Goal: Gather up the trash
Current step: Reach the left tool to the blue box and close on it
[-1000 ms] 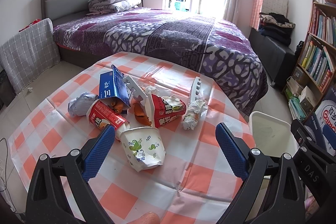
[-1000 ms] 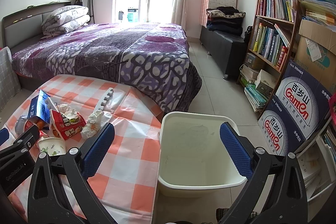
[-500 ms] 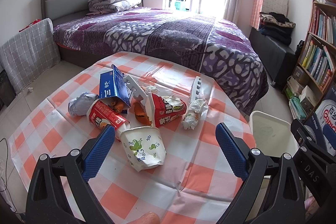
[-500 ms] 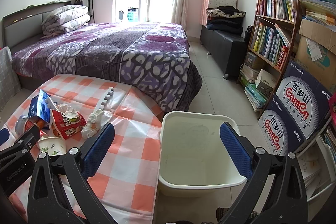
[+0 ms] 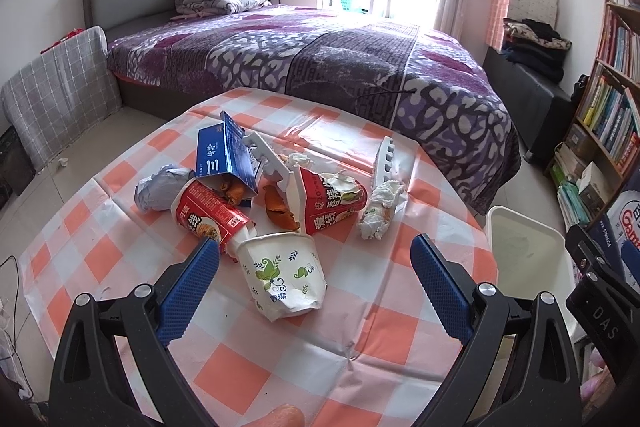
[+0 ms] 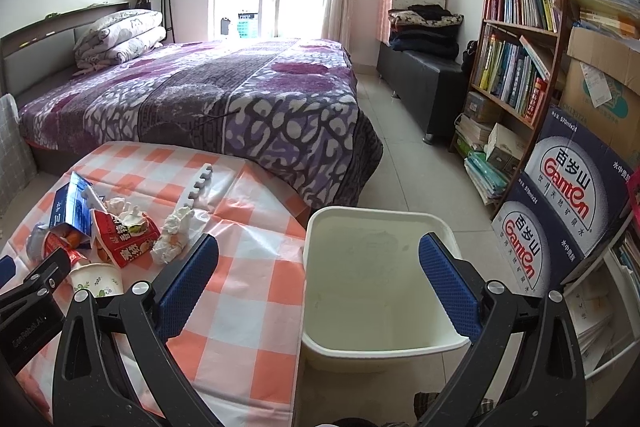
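Both left gripper (image 5: 314, 281) and right gripper (image 6: 318, 283) spread wide, empty; paper cup (image 5: 283, 275) lies crumpled on the table (image 5: 280, 351) nearest left — likely light, crushable, pinch the rim wall gently.

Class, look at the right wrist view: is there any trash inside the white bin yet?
No, the white bin shows only its bare inner walls and floor.

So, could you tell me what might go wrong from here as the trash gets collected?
The paper cup lies on its side against the red carton, so the open left gripper may crush it or knock the pile. Orange peel could spill from the loose heap. The bin sits below the table edge, so drops may miss.
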### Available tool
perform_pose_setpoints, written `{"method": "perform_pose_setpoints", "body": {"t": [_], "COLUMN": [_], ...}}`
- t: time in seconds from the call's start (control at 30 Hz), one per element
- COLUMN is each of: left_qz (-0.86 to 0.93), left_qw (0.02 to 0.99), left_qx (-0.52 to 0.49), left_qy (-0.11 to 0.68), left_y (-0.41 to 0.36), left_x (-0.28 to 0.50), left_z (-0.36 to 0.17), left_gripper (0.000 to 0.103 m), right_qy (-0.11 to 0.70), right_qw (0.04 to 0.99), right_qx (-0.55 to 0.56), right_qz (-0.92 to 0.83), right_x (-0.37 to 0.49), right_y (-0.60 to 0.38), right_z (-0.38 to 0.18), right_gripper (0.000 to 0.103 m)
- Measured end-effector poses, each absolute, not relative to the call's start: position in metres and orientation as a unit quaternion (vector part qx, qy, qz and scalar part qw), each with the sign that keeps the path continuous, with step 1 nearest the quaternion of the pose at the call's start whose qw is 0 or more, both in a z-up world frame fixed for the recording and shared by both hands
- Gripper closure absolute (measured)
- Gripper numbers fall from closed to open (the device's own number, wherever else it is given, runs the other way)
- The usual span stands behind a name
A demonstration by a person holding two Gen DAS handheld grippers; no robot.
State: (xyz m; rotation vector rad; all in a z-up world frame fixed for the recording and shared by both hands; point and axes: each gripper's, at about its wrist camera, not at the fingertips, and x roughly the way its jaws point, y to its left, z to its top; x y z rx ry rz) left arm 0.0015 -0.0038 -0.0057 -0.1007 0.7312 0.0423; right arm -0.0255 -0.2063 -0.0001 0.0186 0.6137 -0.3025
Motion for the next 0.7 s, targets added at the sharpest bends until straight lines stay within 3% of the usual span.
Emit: {"method": "perform_pose_setpoints", "body": {"t": [0.3,0.7], "left_qz": [0.053,0.013], "left_qw": [0.903,0.865], "left_qx": [-0.109,-0.188], "left_qy": [0.412,0.465], "left_y": [0.031,0.058], "left_x": [0.015,0.026], "left_z": [-0.022,-0.038], "left_gripper": [0.01,0.007], "right_qy": [0.428,0.451], "right_qw": [0.894,0.87], "right_qx": [0.098,0.197], "right_qz": [-0.09,-0.036], "right_x": [0.002,0.055], "right_y": [-0.212,-0.206], "right_z": [-0.031,0.01], "right_gripper": [0.007,0.007]}}
